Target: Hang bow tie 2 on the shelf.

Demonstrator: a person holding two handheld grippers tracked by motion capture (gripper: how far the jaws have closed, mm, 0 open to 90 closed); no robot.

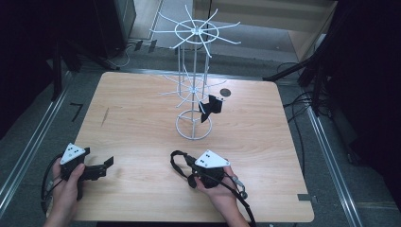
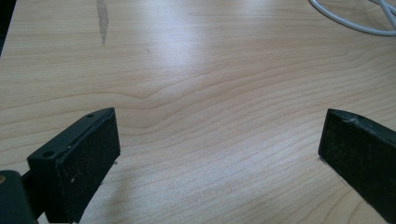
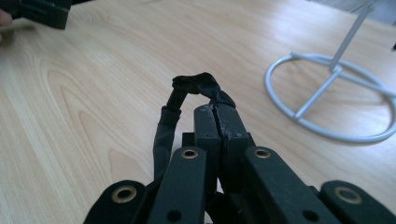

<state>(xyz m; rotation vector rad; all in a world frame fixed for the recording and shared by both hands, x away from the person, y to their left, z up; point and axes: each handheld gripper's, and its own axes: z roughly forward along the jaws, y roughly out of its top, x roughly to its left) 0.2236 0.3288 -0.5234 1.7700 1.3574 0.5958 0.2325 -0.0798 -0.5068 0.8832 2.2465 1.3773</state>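
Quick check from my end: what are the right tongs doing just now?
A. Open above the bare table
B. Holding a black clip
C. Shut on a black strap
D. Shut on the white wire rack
C: in the right gripper view the right tongs have their jaws pressed together on the black strap, which loops out past the tips.

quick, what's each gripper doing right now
Left gripper: open, holding nothing, low over the table.
Right gripper: shut on a black strap.
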